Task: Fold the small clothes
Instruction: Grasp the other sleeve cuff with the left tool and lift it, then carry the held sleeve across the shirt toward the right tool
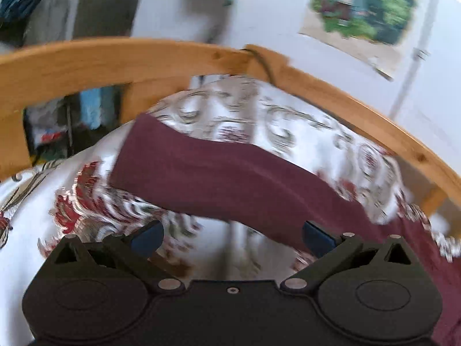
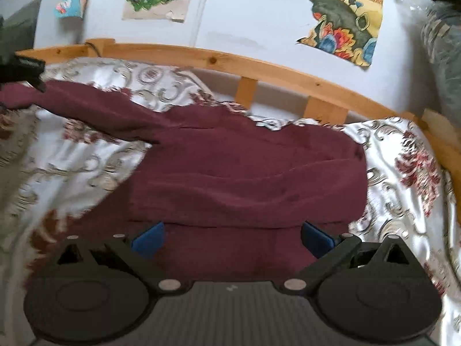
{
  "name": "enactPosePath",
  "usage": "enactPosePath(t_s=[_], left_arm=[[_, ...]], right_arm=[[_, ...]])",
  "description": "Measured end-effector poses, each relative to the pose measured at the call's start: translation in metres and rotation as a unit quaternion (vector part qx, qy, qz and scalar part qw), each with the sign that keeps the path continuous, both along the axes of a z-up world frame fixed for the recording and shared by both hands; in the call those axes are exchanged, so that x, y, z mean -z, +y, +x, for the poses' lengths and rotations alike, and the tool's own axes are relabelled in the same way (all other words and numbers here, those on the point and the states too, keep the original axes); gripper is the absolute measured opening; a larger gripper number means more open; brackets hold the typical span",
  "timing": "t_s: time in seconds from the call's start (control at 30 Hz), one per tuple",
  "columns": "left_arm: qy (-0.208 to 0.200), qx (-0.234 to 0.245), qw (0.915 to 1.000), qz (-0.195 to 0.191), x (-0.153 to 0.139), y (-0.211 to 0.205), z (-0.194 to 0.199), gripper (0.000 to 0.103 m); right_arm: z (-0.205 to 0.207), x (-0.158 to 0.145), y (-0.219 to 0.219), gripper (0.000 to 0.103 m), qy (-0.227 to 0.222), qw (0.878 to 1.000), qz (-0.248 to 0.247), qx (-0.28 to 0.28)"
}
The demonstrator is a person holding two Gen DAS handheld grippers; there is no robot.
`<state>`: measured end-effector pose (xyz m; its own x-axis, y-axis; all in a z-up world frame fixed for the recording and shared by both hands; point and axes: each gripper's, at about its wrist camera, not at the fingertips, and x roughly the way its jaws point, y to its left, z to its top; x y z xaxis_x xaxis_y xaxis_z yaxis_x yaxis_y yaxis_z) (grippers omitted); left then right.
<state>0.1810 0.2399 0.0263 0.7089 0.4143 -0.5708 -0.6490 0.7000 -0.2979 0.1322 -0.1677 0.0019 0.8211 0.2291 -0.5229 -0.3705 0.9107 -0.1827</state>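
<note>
Fingers, right: our right gripper (image 2: 232, 238) stands spread wide, blue pads (image 2: 148, 238) well apart, nothing pinched; maroon cloth lies under the gap, not between the pads.
Fingers, left: our left gripper (image 1: 232, 238) is equally wide and empty; its right-hand pad shows against the maroon fabric at 3 o'clock, though we cannot tell whether it touches.
Garment: the maroon garment (image 2: 245, 173) lies spread on the bed, its body straight ahead of the right gripper at 12 o'clock, one sleeve (image 2: 95, 109) running out to 10 o'clock.
Same sleeve, left view: it crosses as a long band (image 1: 219, 173) from 10 o'clock to 4 o'clock, lying flat.
Why so placed: we judge both grippers are empty and clear of the cloth so the piece can be sized up for its next fold; the sleeve stretched outward looks like the part to bring in.
Far edge: a dark shape at 9 o'clock in the right view may be our other gripper near the sleeve end; too blurred to say.
Bed cover: white floral bedspread (image 2: 403, 173) under everything, rumpled at 3 o'clock.
Containers: the wooden bed frame (image 2: 259, 63) is the only enclosing thing, holding bedspread and garment; no basket or bin shows.
Wall: pictures (image 2: 343, 14) hang above the rail.
</note>
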Motion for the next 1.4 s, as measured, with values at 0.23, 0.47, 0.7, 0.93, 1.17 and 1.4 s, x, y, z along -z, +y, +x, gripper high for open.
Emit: enactPosePath(t_s=[0.23,0.47,0.7,0.93,1.17,1.4], left_arm=[[-0.084,-0.095,0.9881,-0.088,0.016,0.034,-0.009,0.09],[-0.088,-0.184,0.977,-0.063,0.018,0.041,-0.01,0.021],[-0.119,-0.151,0.9811,0.024,-0.005,0.019,-0.01,0.006],[-0.225,0.037,0.9595,0.166,-0.069,-0.059,0.015,0.006],[-0.29,0.295,0.8795,0.235,-0.102,-0.181,0.03,0.006],[-0.251,0.483,0.8166,0.191,-0.055,-0.279,0.046,0.006]], right_arm=[[-0.031,0.003,-0.008,0.103,-0.026,0.999,-0.007,-0.028],[-0.044,0.01,-0.015,0.103,-0.018,0.999,-0.007,-0.027],[-0.04,0.009,-0.026,0.103,-0.024,0.999,0.002,-0.021],[-0.031,0.002,-0.048,0.103,-0.024,0.999,0.038,0.017],[-0.03,-0.003,-0.078,0.103,-0.039,0.996,0.059,0.061],[-0.033,0.001,-0.119,0.103,-0.036,0.991,0.068,0.114]])
